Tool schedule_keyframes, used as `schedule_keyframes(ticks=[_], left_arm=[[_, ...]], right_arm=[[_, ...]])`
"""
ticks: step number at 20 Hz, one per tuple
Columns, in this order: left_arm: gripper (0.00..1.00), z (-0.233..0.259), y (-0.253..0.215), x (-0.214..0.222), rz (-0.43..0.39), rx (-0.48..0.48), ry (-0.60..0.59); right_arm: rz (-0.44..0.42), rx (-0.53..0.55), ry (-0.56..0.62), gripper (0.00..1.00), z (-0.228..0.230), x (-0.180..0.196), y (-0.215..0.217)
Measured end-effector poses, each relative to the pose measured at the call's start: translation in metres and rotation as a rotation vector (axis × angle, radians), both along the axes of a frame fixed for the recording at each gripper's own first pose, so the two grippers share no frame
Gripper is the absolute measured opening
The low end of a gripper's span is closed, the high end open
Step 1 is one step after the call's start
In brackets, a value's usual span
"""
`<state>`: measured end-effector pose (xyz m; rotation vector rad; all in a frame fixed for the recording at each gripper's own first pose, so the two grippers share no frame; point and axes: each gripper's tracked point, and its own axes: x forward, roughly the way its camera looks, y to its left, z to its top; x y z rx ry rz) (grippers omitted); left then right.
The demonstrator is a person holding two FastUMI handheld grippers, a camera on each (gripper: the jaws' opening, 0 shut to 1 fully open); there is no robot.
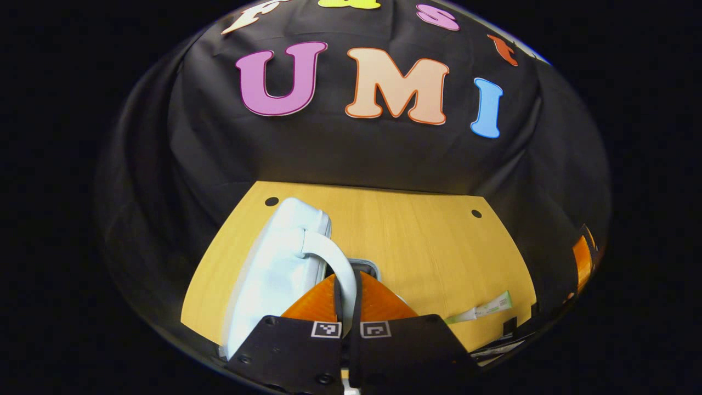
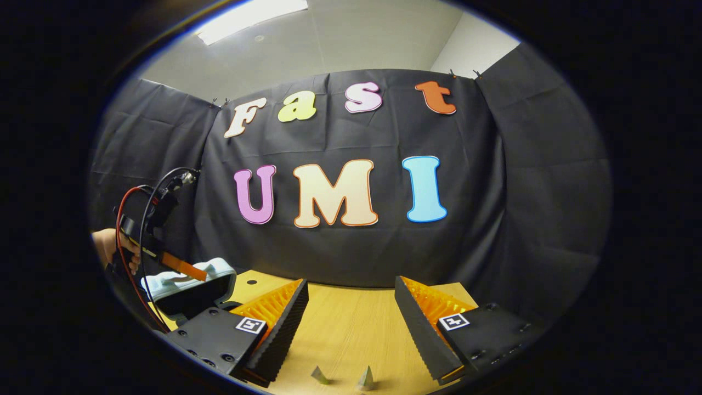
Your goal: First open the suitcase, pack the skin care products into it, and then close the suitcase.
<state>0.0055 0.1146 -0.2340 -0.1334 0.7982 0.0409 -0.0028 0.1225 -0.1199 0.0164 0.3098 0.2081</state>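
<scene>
Holding: your left gripper (image 1: 346,307) has its orange fingers (image 1: 312,304) pressed together on the white handle (image 1: 334,263) of the suitcase (image 1: 274,263), low centre of the left gripper view.
Suitcase position: it lies at the left of the tabletop (image 1: 417,247); in the right gripper view, lower left, the pale shell (image 2: 181,285) appears tilted up with a dark gap beneath it, so I judge the lid partly raised. How far open it is, I cannot tell.
Right gripper: your right gripper (image 2: 351,323) hovers over bare tabletop, fingers (image 2: 279,312) spread wide and pinching nothing.
Skin care: one tube (image 1: 485,308) lies on the tabletop at the lower right of the left gripper view, well apart from the suitcase. Two small pointed pieces (image 2: 343,377) sit at the bottom centre of the right gripper view; what they are, I cannot tell.
Stage: opening step, judged unfinished; nothing is packed.
Risk, slip: the handle is a thin curved band, so it could slide out of your fingers and the lid would drop shut.
Risk, drag: pulling sideways rather than upward may shift the whole suitcase toward the tabletop's left edge, since nothing steadies its base.
Risk, rebound: releasing before the lid passes its balance point would let it fall back.
Risk, cable: red and black leads (image 2: 129,219) hang by your hand (image 2: 109,247), close to the lid.
</scene>
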Motion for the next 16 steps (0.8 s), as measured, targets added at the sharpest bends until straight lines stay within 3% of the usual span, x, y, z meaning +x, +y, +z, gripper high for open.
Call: schedule_keyframes(ticks=[8, 16], left_arm=[[0.0, 0.007, 0.042, 0.014, 0.071, 0.06, -0.075], [0.0, 0.006, 0.084, 0.021, 0.073, 0.131, -0.124]], right_arm=[[-0.027, 0.005, 0.012, 0.96, -0.012, 0.002, 0.031], [-0.053, -0.009, 0.026, 0.98, -0.026, 0.004, 0.067]])
